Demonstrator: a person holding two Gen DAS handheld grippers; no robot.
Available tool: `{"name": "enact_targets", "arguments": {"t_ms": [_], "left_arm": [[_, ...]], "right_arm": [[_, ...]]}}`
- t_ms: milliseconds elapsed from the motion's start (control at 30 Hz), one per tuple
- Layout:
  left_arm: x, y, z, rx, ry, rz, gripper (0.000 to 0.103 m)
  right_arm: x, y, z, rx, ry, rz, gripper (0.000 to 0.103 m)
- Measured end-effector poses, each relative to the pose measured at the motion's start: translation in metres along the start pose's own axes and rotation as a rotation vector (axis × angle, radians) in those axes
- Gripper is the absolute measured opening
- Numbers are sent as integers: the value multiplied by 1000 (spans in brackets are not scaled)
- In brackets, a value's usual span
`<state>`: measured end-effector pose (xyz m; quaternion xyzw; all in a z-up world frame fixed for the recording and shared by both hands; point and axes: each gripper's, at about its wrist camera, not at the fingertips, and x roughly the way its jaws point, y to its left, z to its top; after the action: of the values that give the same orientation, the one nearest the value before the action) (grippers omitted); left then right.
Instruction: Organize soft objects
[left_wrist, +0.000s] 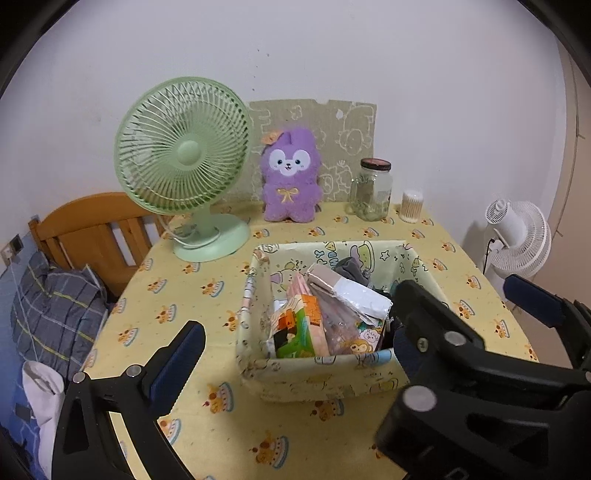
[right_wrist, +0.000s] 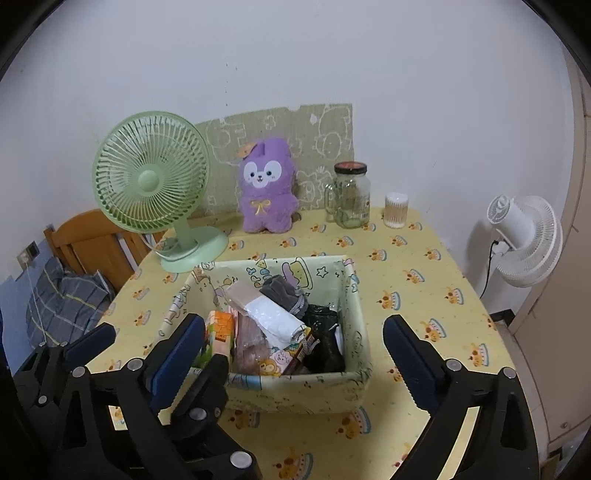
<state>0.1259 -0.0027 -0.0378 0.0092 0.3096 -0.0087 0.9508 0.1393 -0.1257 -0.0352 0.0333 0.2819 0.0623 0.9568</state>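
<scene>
A yellow cartoon-print fabric basket (left_wrist: 317, 384) (right_wrist: 347, 291) sits mid-table, filled with packets, a white cloth (left_wrist: 364, 297) (right_wrist: 275, 317), grey fabric (right_wrist: 286, 291) and a black item (right_wrist: 325, 332). A purple plush bunny (left_wrist: 290, 177) (right_wrist: 266, 186) stands upright at the back of the table against a printed board. My left gripper (left_wrist: 295, 336) is open and empty, just in front of the basket. My right gripper (right_wrist: 293, 350) is open and empty, also in front of the basket. The right gripper's fingers (left_wrist: 532, 302) show in the left wrist view; the left gripper's fingers (right_wrist: 92, 339) show in the right wrist view.
A green desk fan (left_wrist: 184, 155) (right_wrist: 151, 181) stands back left. A glass jar (left_wrist: 373, 190) (right_wrist: 351, 195) and a cotton-swab tub (left_wrist: 412, 206) (right_wrist: 396, 210) stand back right. A wooden chair (left_wrist: 92, 236) and bedding are left, a white floor fan (right_wrist: 524, 240) right.
</scene>
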Motion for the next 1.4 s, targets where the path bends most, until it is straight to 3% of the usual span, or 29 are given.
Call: {"name": "enact_targets", "arguments": {"t_ms": [467, 900, 1400], "left_arm": [[-55, 8, -11, -4, -36, -7, 103], [-109, 18, -20, -4, -119, 2, 103], [-153, 30, -33, -11, -190, 16, 103]], "right_arm": [[-69, -9, -9, 6, -82, -53, 102], [-130, -16, -19, 5, -154, -124, 103], [-172, -24, -35, 28, -199, -132, 103]]}}
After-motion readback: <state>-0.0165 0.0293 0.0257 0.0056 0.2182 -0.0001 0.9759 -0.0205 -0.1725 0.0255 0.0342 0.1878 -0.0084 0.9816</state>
